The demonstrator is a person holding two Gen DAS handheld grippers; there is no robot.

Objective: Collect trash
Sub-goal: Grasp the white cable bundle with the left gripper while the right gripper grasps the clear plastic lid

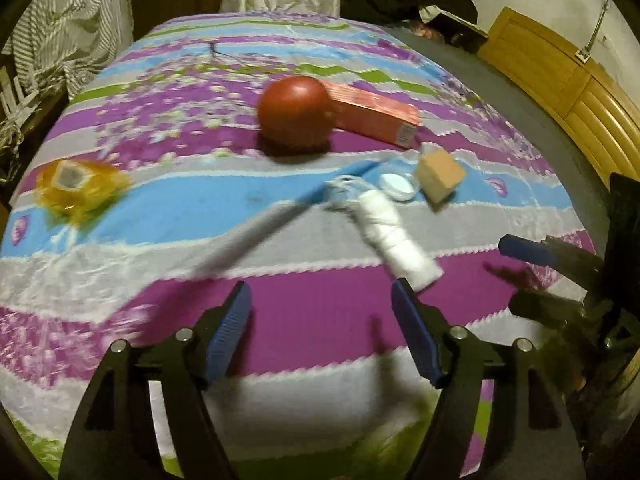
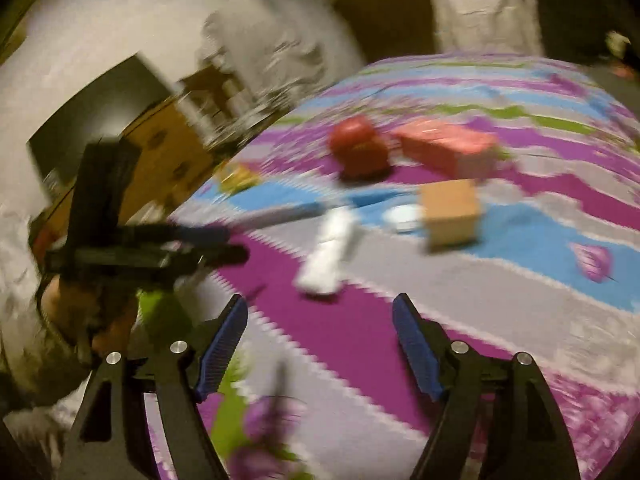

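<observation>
Both tongs (image 1: 322, 300) (image 2: 320, 312) gape, empty; white roll (image 1: 394, 236) lies diagonally, near end toward them.

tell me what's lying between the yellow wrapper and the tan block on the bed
In the left wrist view, a long blue-and-white stick and the white roll lie between the yellow wrapper and the tan block.
</observation>
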